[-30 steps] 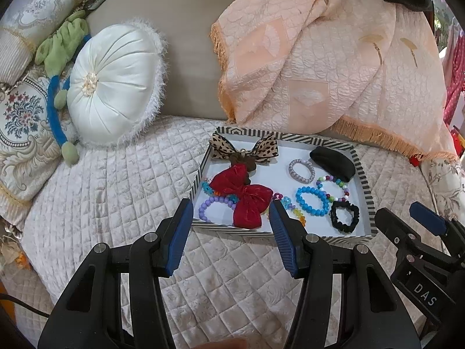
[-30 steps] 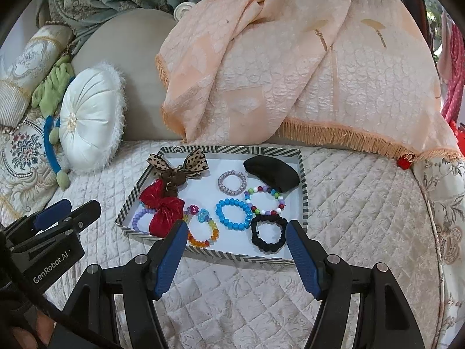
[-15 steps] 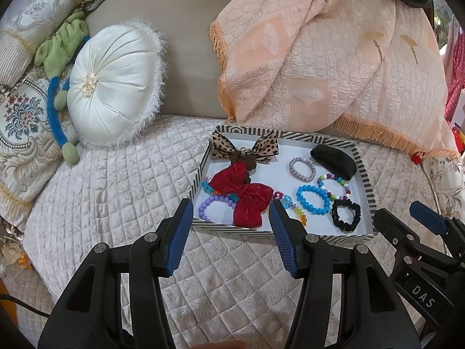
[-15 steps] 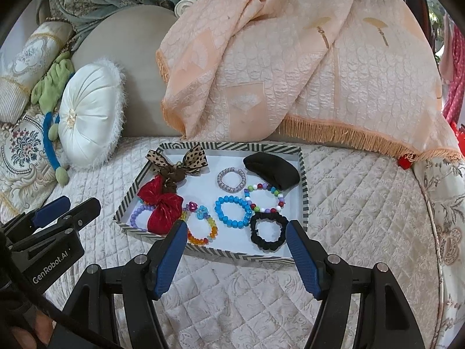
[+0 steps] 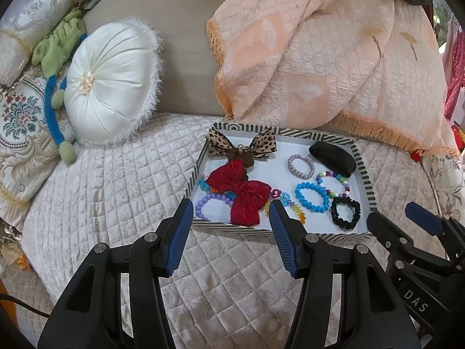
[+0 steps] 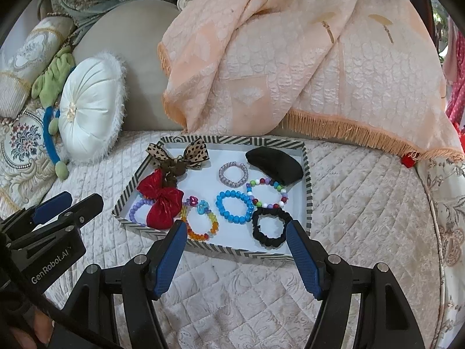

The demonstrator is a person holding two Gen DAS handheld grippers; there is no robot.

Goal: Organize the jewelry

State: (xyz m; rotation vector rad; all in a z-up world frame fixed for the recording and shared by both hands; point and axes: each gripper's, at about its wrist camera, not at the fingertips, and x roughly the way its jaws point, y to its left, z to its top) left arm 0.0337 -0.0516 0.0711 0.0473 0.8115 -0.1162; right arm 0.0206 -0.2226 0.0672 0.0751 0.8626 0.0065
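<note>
Jewelry place: all the pieces lie in a striped tray (image 5: 361,163) on the quilted bed cover (image 5: 116,192), in the middle of both views.

Left wrist view
- Left gripper (image 5: 231,212): low in the middle, jaws wide apart, nothing between them.
- Right gripper (image 5: 407,218): peeks in at the lower right; partly cut off by the frame edge, so I cannot tell its jaws here.
- Hidden: the red bow (image 5: 241,192) lies over part of the purple bead bracelet (image 5: 203,203). The blue finger pad (image 5: 283,232) covers part of the rainbow bracelet (image 5: 293,208).
- Easy to see: leopard bow (image 5: 241,145), silver ring band (image 5: 300,165), blue bead bracelet (image 5: 311,197), black scrunchie (image 5: 345,213), black pouch (image 5: 332,157).
- Cut off: the round white pillow (image 5: 110,81) is whole, but the flower cushion (image 5: 20,122) runs off the left edge.

Right wrist view
- Right gripper (image 6: 235,237): low in the middle, jaws wide apart and empty, over the near tray rim (image 6: 241,251).
- Left gripper (image 6: 66,203): at the lower left, seen from the side; hard to tell how wide it stands.
- Shown better here: the whole rainbow bracelet (image 6: 203,219), and the mixed colour bead bracelet (image 6: 267,193) touching the black pouch (image 6: 276,164).
- Hard to make out: a small red thing (image 6: 408,160) under the peach blanket fringe (image 6: 363,136).
</note>
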